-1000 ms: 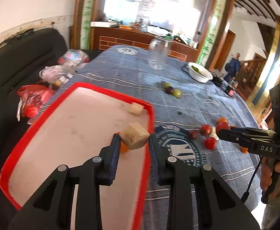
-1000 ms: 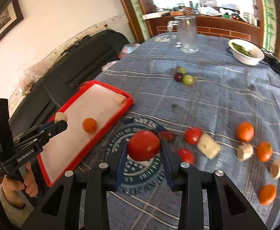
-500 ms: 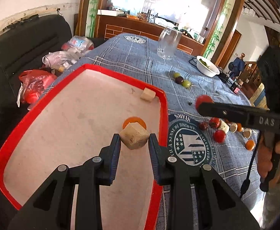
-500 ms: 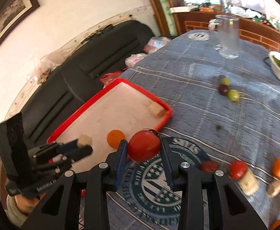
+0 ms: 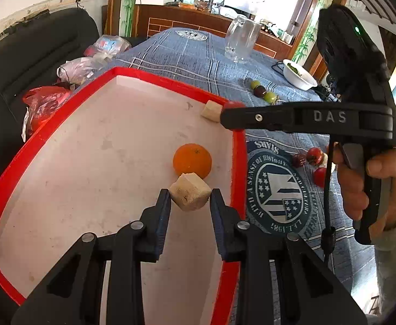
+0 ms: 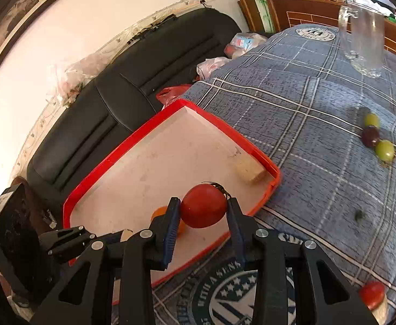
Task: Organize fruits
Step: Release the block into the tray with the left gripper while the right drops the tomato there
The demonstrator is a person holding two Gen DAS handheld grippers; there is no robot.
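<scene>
Tomato [image 6: 203, 206], red, is pinched between the jaws of the right gripper [image 6: 204, 211] above the near right part of the red-rimmed tray [image 6: 95, 173], which sits on a blue plaid tablecloth [image 6: 292, 103]. The left gripper [image 5: 190, 197] clamps a pale tan cube [image 5: 190, 195] over the tray floor, just beside an orange [image 5: 192, 160] resting in the tray. A second tan cube [image 6: 249, 172] lies in the tray's far right corner; two green grapes and a dark grape [image 6: 375, 135] sit well apart on the cloth, near a glass mug [image 6: 366, 46].
</scene>
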